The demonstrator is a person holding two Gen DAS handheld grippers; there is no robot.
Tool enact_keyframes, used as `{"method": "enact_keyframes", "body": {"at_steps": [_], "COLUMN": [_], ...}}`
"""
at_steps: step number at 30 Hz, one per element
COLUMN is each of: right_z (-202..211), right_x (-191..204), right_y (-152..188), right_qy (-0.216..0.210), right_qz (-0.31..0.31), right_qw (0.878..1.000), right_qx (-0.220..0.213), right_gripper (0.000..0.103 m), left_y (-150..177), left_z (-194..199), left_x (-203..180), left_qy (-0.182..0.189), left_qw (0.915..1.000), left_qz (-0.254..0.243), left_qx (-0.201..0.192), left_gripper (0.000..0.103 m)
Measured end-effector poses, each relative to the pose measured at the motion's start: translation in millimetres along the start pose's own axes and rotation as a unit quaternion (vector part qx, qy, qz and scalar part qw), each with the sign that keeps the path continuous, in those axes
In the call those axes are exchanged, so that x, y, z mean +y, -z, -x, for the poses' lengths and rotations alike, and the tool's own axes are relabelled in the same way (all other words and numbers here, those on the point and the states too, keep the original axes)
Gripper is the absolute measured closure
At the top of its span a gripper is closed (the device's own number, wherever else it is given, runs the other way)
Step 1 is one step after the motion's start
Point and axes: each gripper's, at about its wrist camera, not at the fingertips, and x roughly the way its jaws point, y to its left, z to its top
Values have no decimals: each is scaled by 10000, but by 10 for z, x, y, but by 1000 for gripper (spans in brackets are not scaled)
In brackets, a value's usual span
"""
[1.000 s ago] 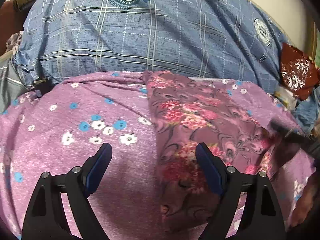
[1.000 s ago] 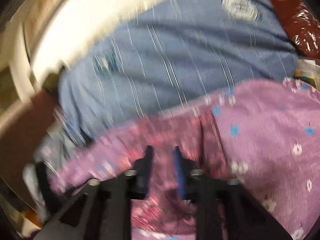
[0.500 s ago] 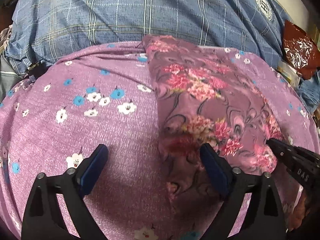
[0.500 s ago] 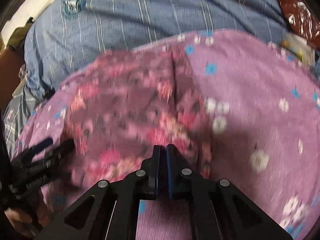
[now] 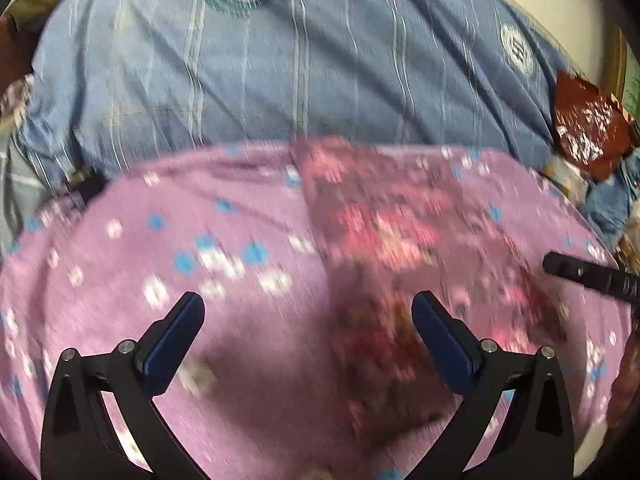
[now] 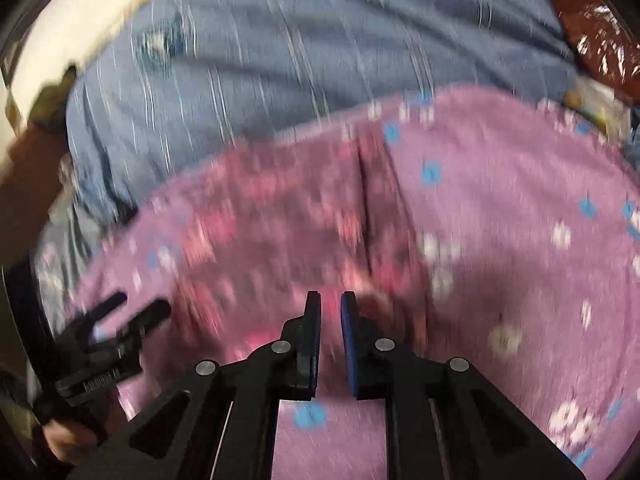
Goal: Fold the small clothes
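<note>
**Both grippers over the folded floral cloth, nothing held**

Your left gripper (image 5: pixel 308 312) has just been opening and its jaws stand wide, nothing between them; only the lilac sheet (image 5: pixel 240 360) with blue and white flowers lies below. Your right gripper (image 6: pixel 330 308) has a narrow gap, has just been opening a little, and I see no cloth pinched between its pads, though blur makes this hard to tell.

The small floral garment (image 5: pixel 384 232) lies flat on the sheet as a long strip, its left edge running straight from the far end toward you, just inside the left gripper's right finger. In the right wrist view the garment (image 6: pixel 280 232) sits left of and ahead of your jaws, its right edge a clear seam.

Open sheet lies left in the left view and right in the right view. Beyond the far edge lies a blue checked cover (image 5: pixel 320 92); a red-brown packet (image 5: pixel 584 128) sits at far right.
</note>
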Motion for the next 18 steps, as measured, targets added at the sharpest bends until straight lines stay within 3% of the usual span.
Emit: {"method": "enact_keyframes", "body": {"at_steps": [2,4,6,8,12,15,18], "right_z": [-88,-284,-546,-859,-1512,-1696,-1540], "right_x": [39,60,54,33,-26,-49,-78], "right_y": [-165,-363,-562,-757,-1005,-1116,-1109], "right_qy": [-12,34,-61,-192,245,336,259], "right_qz": [-40,-123,-337,-564,-759,-623,-783], "right_qw": [10000,9999,9990,9968,9903,9931,9928], "right_qx": [-11,23,281,542,1138,938,863], "right_gripper": [88,88,88,85,85,85,84], "left_y": [-34,10,81,101,124,129,97], "left_z": [-118,-314,-409,-421,-475,-531,-526], "left_x": [11,0,-28,-13,-20,-19,7], "left_qy": [-57,-53,-50,2,67,122,150], "left_qw": [9999,9989,9978,9983,9981,9976,9968], "left_qz": [-18,-85,-172,-104,-170,-112,7], "left_qx": [89,458,637,579,585,667,780], "left_gripper": [0,0,0,0,0,0,0]}}
